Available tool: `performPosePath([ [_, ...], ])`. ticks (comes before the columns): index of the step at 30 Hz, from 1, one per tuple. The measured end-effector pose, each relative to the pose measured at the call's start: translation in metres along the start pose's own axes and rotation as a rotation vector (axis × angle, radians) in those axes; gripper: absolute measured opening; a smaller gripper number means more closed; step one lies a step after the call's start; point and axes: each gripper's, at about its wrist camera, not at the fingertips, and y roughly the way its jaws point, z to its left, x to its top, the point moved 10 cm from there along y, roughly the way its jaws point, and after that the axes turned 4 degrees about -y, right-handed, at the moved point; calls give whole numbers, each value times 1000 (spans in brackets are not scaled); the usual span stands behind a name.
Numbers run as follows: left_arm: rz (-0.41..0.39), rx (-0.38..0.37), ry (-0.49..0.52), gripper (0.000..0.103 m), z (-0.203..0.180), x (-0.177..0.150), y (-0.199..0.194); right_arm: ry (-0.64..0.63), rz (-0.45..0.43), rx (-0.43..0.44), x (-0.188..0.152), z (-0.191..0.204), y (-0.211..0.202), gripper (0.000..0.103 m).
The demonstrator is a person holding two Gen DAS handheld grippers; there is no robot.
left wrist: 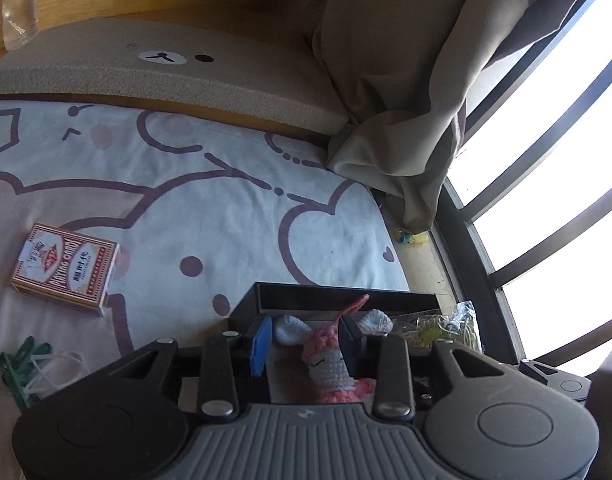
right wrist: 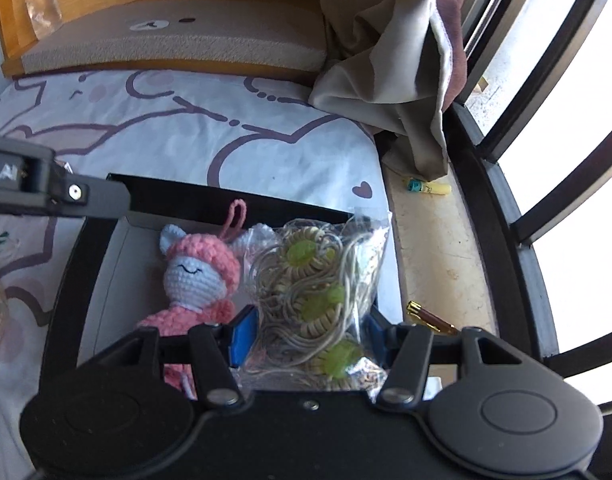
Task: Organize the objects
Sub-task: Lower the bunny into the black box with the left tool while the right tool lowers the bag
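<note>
A black box (right wrist: pixel 86 248) sits on the bed near the window side. Inside lie a crocheted pink and blue doll (right wrist: pixel 198 276) and a clear bag of beige coils with green discs (right wrist: pixel 318 292). My left gripper (left wrist: pixel 306 338) is open over the box with the doll (left wrist: pixel 330 364) between its fingers, the jaws apart from it. My right gripper (right wrist: pixel 306 332) is open with its fingers on either side of the bag, which rests in the box. The bag also shows in the left wrist view (left wrist: pixel 442 328). The left gripper's body shows at the left of the right wrist view (right wrist: pixel 34 184).
A red playing card box (left wrist: pixel 64 274) and green clips with white cord (left wrist: pixel 30 368) lie on the patterned sheet (left wrist: pixel 210 208). A beige cushion (left wrist: pixel 166 68) lies by the wooden headboard. A curtain (left wrist: pixel 406 80), window bars and a sill with a yellow marker (right wrist: pixel 428 188) and pen (right wrist: pixel 430 318) are on the right.
</note>
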Motion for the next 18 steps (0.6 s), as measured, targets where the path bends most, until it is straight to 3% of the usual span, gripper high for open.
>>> performPosePath([
  [4, 21, 22, 12, 38, 11, -1, 0, -1, 7, -2, 5, 12, 9, 57],
  [11, 36, 37, 33, 38, 21, -4, 0, 68, -8, 186, 17, 41, 6, 55],
  [15, 44, 38, 30, 38, 20, -6, 3, 68, -8, 205, 17, 39, 4, 54],
  [18, 51, 33, 41, 38, 17, -9, 5, 104, 24, 160, 12, 23, 9, 54],
])
